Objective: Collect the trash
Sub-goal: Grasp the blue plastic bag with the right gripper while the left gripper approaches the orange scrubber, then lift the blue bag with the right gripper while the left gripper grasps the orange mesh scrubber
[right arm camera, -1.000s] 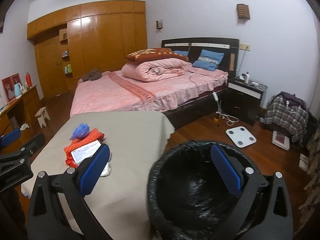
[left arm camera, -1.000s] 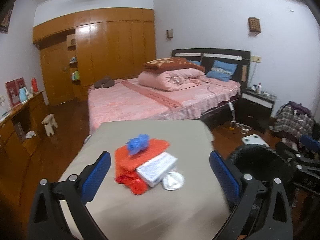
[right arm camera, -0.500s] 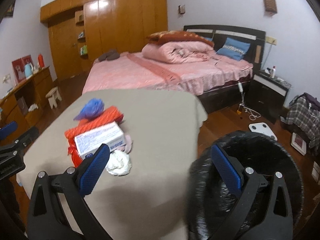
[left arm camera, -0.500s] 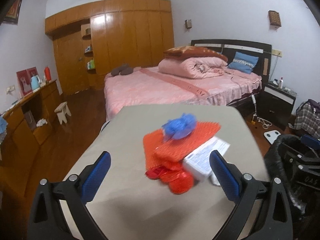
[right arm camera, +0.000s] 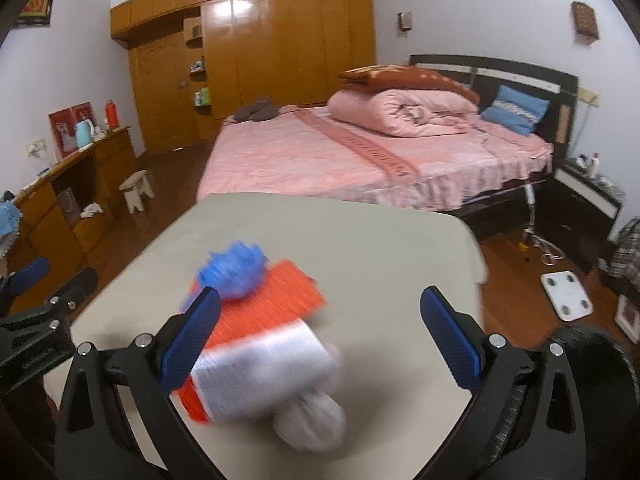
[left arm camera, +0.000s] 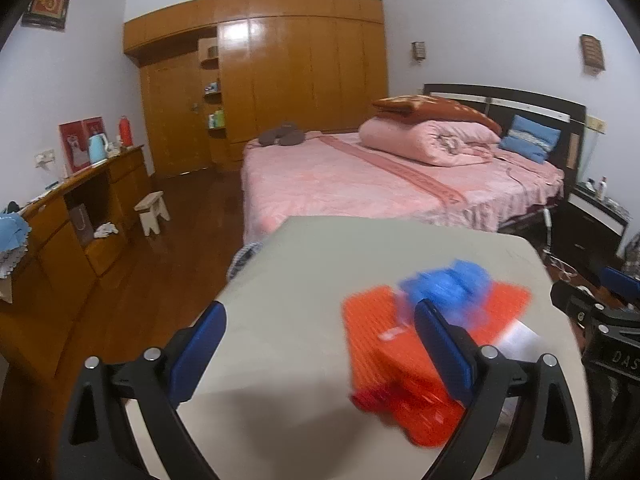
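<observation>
Through your left wrist camera, the left gripper [left arm camera: 320, 342] has its jaws spread wide with nothing between them, hovering over the beige table [left arm camera: 320, 264]. The trash pile sits toward the table's right edge and is smeared by motion blur. An orange mesh bag [left arm camera: 380, 332] lies flat with a crumpled blue wrapper [left arm camera: 448, 286] on top of it. A red plastic scrap [left arm camera: 416, 404] pokes out at the pile's near end, and a corner of a white box [left arm camera: 520, 338] shows at its right side. Your right blue finger pad [left arm camera: 442, 350] overlaps the orange mesh bag in this view; whether it touches, you cannot tell. The other gripper's black frame juts in at the right edge, beyond the table's right edge. Behind the table stands a pink bed [left arm camera: 380, 184], with a wooden wardrobe [left arm camera: 280, 76] on the far wall.

Through your right wrist camera, the right gripper [right arm camera: 320, 334] is also released, jaws far apart and holding nothing. The same pile lies near the table's [right arm camera: 380, 248] left edge, again blurred. The blue wrapper [right arm camera: 234, 270] is farthest from you, on the orange mesh bag [right arm camera: 276, 296]. The white box [right arm camera: 264, 372] lies across the bag's near end, and a crumpled white tissue [right arm camera: 310, 424] sits closest to you, against the box. Most of the pile falls between your finger pads in the picture. A black-lined trash bin [right arm camera: 588, 364] shows at the lower right, off the table's right edge, and a white scale [right arm camera: 566, 294] lies on the wooden floor.
</observation>
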The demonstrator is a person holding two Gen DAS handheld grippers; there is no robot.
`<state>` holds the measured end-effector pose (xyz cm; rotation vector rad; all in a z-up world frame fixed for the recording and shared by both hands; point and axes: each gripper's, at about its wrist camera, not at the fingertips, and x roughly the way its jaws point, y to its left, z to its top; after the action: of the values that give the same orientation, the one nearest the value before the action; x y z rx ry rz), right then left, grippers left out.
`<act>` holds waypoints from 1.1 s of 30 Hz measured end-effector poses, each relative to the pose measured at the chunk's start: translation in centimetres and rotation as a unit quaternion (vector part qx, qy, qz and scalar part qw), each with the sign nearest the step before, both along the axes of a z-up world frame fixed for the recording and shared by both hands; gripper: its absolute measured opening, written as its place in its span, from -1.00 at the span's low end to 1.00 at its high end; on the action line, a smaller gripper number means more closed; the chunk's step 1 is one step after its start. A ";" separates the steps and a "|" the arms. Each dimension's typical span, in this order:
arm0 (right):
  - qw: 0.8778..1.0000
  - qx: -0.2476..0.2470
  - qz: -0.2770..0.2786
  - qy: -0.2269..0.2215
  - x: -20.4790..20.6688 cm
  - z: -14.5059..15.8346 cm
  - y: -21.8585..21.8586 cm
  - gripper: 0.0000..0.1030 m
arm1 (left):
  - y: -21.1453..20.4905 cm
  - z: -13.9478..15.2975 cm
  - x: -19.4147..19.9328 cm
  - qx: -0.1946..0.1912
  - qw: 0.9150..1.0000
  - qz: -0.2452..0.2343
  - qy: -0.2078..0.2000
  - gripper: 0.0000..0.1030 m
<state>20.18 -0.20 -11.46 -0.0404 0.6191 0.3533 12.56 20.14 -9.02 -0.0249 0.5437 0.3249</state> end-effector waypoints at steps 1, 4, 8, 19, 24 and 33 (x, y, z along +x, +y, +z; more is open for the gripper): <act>1.000 0.002 0.005 0.005 0.5 -0.1 0.7 0.88 | 0.7 -0.1 0.6 0.000 1.000 0.006 0.001 0.81; 1.000 0.005 0.021 0.017 2.0 -0.8 3.2 0.87 | 2.7 -0.4 1.8 -0.001 1.000 0.023 0.004 0.81; 0.999 0.002 0.033 0.038 3.5 -2.0 5.4 0.70 | 4.9 -1.0 2.5 -0.008 0.999 0.040 0.008 0.81; 0.990 0.019 0.100 0.097 4.3 -4.1 7.3 -0.35 | 5.5 -2.2 3.5 -0.009 0.999 0.040 0.023 0.81; 0.991 0.033 0.101 0.075 3.4 -2.4 5.9 -0.42 | 4.1 -2.0 3.6 -0.012 0.999 0.021 0.023 0.81; 0.997 0.050 0.044 0.041 1.7 -0.4 -1.4 -0.42 | -1.0 -3.0 4.4 -0.030 0.997 -0.051 0.040 0.81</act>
<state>21.85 -1.58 -11.85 0.0434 0.6809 0.4724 16.93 19.16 -12.01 -0.0416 0.6312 0.2100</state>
